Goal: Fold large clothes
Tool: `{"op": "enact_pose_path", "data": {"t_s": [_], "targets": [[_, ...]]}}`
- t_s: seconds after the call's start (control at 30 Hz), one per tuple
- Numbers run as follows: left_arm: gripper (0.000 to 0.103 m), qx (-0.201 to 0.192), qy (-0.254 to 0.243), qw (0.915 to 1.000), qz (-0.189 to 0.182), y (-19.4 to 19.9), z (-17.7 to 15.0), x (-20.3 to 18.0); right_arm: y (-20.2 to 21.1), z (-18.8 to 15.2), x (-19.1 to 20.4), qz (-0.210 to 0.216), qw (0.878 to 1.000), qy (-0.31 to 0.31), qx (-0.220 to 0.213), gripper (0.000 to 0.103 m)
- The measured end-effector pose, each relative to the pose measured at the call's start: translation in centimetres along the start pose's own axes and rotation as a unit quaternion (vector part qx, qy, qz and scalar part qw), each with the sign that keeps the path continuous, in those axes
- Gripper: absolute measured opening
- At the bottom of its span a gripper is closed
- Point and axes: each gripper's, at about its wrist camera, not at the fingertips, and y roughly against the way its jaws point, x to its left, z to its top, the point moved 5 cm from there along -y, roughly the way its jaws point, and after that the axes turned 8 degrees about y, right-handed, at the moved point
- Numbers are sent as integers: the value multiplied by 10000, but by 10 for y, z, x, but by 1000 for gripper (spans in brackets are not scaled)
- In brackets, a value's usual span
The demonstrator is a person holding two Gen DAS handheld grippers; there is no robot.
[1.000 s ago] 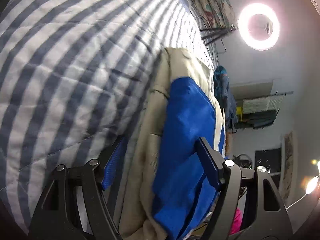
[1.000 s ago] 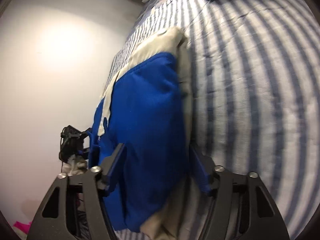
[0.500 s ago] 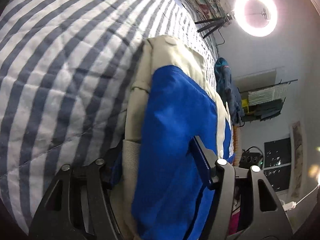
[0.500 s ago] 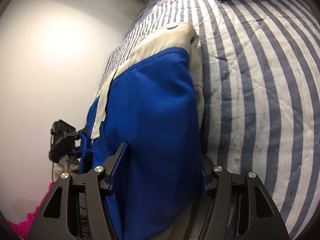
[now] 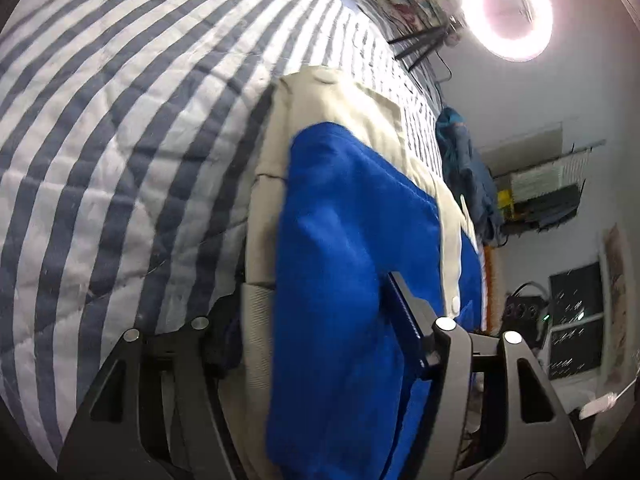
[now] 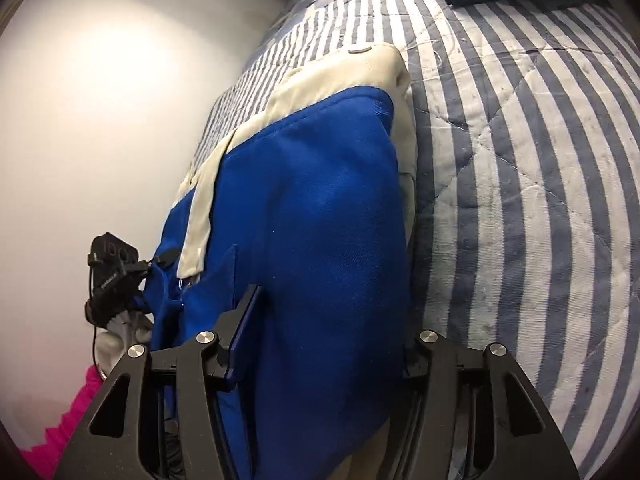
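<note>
A blue-and-white striped quilted bedspread (image 5: 120, 160) fills most of both views, spreading to the left in the left wrist view and to the right (image 6: 520, 200) in the right wrist view. On it lies the royal-blue and cream fabric jacket (image 5: 352, 240), folded into a long bundle that runs from the near edge toward the far end of the bed, its cream panel with a white snap button at the far end. In the right wrist view the same jacket (image 6: 320, 220) shows a cream placket strip and a blue pocket flap on its left side, which the other camera sees only as a narrow cream band with one button on the right.

The left gripper (image 5: 316, 336) has the bundle between its black fingers, the blue-padded right finger (image 5: 404, 316) pressed into the blue cloth and the other hidden behind the cream layer; its jaws have just been closing and now stand at a middling width, clamped on the jacket. The right gripper (image 6: 324, 340) likewise straddles the blue cloth, its jaws just closed further onto it, at a middling width.

Only the left wrist view shows the glowing ring light on a tripod (image 5: 508, 16), a hanging teal garment (image 5: 464, 160) and wall shelves (image 5: 540, 196) at the far right. Only the right wrist view shows the plain white wall (image 6: 100, 100), a small black device with cables (image 6: 112, 272) and a bright pink cloth (image 6: 60, 432) at the near left
</note>
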Motion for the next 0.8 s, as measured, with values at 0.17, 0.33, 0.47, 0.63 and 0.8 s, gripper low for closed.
{"op": "enact_pose_path", "data": {"t_s": [0.17,0.33,0.47,0.63,0.8], "targets": [[37,-185,-213,9996,52,14,-4,-19,3,2,25,-352,9985,413,-27,29],[30,-328,-670,9972,88,30,-14,-54,10,8,64,-818,9915,1009,-79,25],[29,-330,-968,9947,47,34,-26,-81,22,10,83,-1001,9858,1343,-90,24],[29,-192,-1126,9934,-117,21,-36,-109,51,11,76,-1150,9819,1497,-117,24],[28,-47,-1401,9896,-333,4,-46,-144,90,9,59,-1355,9779,1572,-257,24]]}}
